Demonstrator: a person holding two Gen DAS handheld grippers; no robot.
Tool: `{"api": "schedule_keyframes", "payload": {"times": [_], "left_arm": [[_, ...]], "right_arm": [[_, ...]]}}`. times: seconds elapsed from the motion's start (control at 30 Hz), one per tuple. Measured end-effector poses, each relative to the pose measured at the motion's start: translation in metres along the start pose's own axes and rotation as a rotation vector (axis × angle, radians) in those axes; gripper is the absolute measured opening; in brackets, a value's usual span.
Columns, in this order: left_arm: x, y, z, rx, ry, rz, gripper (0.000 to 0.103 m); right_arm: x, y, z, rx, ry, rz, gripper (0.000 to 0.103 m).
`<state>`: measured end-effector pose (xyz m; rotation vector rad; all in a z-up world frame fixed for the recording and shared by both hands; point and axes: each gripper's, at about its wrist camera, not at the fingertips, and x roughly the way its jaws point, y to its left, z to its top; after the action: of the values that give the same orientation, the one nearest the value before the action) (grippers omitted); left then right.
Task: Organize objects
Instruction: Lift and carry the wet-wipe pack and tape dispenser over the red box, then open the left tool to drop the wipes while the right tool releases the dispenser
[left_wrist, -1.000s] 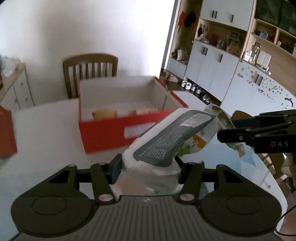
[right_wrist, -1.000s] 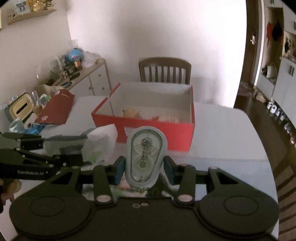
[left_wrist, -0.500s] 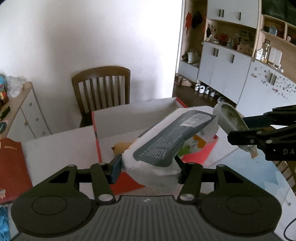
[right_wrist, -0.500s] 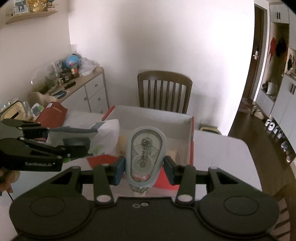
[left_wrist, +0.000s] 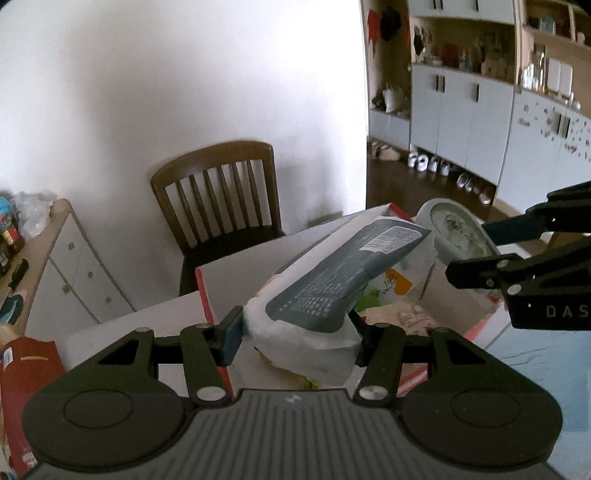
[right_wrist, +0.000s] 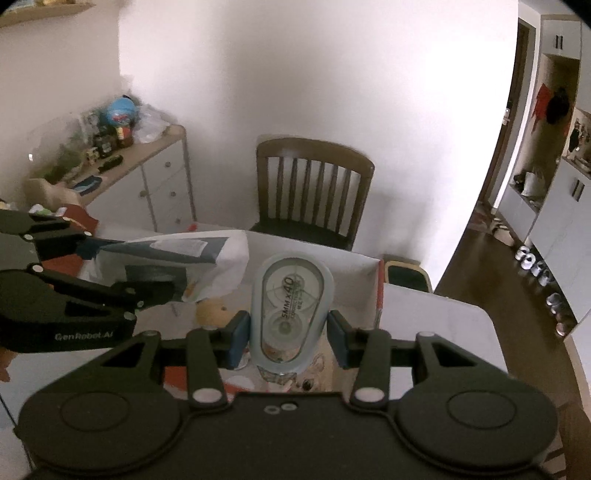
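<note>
- Our left tongs (left_wrist: 297, 334) are clenched on a white packet (left_wrist: 332, 291) with a grey printed panel, held above the near edge of the red box (left_wrist: 205, 295).
- Our right tongs (right_wrist: 288, 334) grasp a pale blue correction-tape dispenser (right_wrist: 291, 310) upright between the blue pads, also over the box.
- Both things are in the air side by side, close but apart; neither touches the box or the bench (right_wrist: 436, 325).
- Some things already lie in the box: a yellowish soft toy (right_wrist: 210, 312) and a crumpled pale item (left_wrist: 410, 315). We cannot tell what else is under the tongs.
- We judge the task to be partway done: two more things are held over the box, and lowering and letting go of them is left. Whether more things wait elsewhere we cannot tell.
- The bench is white and mostly bare round the box; a red lid or folder (left_wrist: 22, 373) lies at its left end.
- A dark wooden chair (right_wrist: 314, 188) stands behind the bench against a white wall.
- To the left is a white sideboard (right_wrist: 159, 192) crowded with small clutter.
- To the right are grey-white cupboards (left_wrist: 461, 110) with open shelves, and shoes (left_wrist: 436, 166) in a row on the dark floor.
</note>
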<state>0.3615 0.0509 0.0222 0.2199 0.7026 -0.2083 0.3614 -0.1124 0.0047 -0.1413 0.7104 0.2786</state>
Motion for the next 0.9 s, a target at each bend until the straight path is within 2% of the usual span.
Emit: {"api": "schedule_keyframes", "payload": {"times": [0.33,0.9], "left_arm": [[0.059,-0.007,-0.011,0.043,0.116,0.005,0.055],[0.116,0.003,-0.029,0.054,0.302,-0.014,0.056]], "right_arm": [[0.045,-0.003,-0.007,0.02,0.078,-0.026,0.044],[0.098,0.001,-0.028,0.008,0.198,-0.028,0.044]]}}
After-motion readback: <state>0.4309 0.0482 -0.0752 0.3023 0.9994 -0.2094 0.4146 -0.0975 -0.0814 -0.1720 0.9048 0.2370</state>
